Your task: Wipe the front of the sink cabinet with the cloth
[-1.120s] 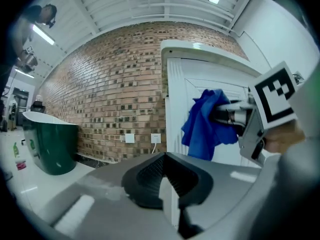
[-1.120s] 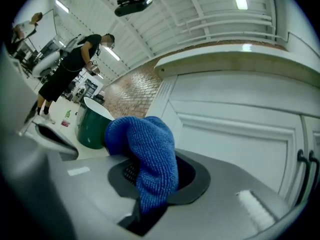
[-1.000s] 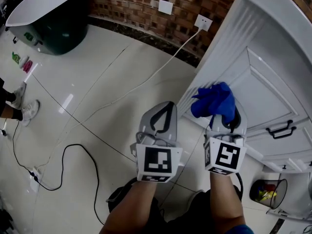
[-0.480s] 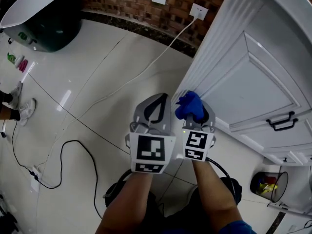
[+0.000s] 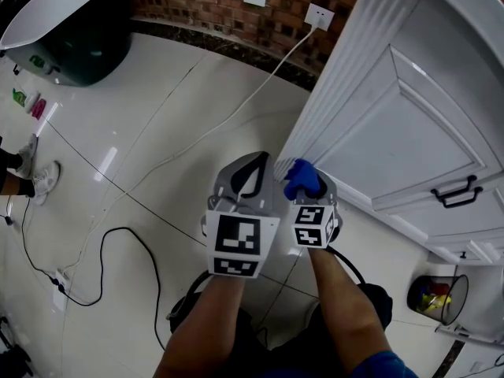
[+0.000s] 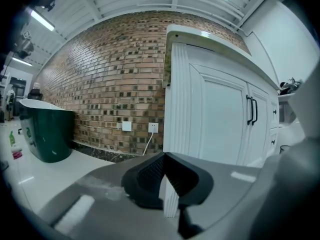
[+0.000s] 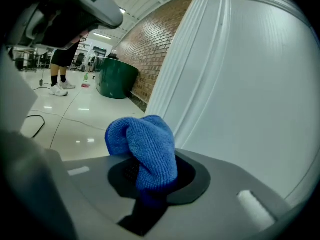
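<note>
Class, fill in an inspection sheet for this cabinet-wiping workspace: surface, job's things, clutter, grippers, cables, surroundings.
Surface: white sink cabinet front, panelled doors, black handle.
Job's things: blue cloth, bunched, near the cabinet's fluted corner; contact unclear.
Clutter: small bin with rubbish beside the cabinet; bottles on the floor.
Grippers: right gripper shut on the cloth; left gripper shut, empty.
Cables: white cable from a wall socket; black cable looping on the floor.
Surroundings: brick wall, green tub, a person's feet at left.
</note>
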`<state>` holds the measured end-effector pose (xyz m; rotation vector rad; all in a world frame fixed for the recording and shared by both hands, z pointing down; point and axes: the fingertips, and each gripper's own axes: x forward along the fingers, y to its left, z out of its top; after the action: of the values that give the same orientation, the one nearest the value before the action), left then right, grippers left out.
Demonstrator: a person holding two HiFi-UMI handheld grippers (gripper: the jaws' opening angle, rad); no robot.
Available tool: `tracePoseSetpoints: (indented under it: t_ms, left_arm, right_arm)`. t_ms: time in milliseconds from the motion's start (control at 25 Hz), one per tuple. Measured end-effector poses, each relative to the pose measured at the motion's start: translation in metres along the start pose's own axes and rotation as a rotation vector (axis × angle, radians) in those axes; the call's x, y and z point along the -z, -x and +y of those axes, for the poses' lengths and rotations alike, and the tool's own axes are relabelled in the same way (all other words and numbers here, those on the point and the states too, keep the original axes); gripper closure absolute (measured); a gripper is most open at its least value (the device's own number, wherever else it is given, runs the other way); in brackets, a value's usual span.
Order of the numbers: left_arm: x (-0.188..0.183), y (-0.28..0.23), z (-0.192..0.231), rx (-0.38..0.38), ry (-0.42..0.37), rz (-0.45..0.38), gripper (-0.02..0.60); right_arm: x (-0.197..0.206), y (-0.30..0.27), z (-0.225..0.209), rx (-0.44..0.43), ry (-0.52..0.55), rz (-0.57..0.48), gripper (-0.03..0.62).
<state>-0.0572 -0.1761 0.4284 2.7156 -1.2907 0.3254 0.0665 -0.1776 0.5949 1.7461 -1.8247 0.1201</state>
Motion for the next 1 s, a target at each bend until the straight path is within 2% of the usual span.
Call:
tracePoseSetpoints:
  t_ms: [120, 240, 360, 520, 600, 720, 800, 920, 1000]
  left_arm:
    - [-0.001, 0.000, 0.001, -0.002, 0.008, -0.004, 0.577]
    - [-0.006, 0.002, 0.000, -0.002, 0.022, -0.021, 0.577]
    - [-0.023, 0.008, -0.004, 0.001, 0.023, -0.075, 0.577]
    - [-0.056, 0.015, -0.021, 0.027, -0.054, -0.197, 0.577]
    - [-0.066, 0.017, -0.034, 0.064, -0.090, -0.238, 0.577]
    - [-0.073, 0.018, -0.052, 0.127, -0.117, -0.271, 0.577]
    - [-0.075, 0.017, -0.059, 0.146, -0.122, -0.284, 0.577]
    - [-0.073, 0.012, -0.062, 0.143, -0.109, -0.276, 0.577]
    - [-0.071, 0.010, -0.061, 0.131, -0.104, -0.265, 0.577]
  right_arm:
    - [-0.004, 0.005, 0.000, -0.015, -0.002, -0.001, 0.517]
    - [-0.032, 0.028, -0.001, -0.040, -0.032, -0.045, 0.517]
    - [-0.095, 0.071, -0.007, -0.071, -0.046, -0.193, 0.517]
    - [-0.184, 0.135, -0.031, -0.055, -0.072, -0.468, 0.517]
    - [-0.213, 0.164, -0.047, -0.019, -0.074, -0.552, 0.517]
    - [-0.249, 0.203, -0.079, 0.072, 0.026, -0.665, 0.517]
    - [-0.271, 0.223, -0.107, 0.148, 0.053, -0.731, 0.517]
    - [-0.288, 0.234, -0.147, 0.248, 0.036, -0.762, 0.517]
    - [-0.286, 0.231, -0.162, 0.273, 0.016, -0.752, 0.517]
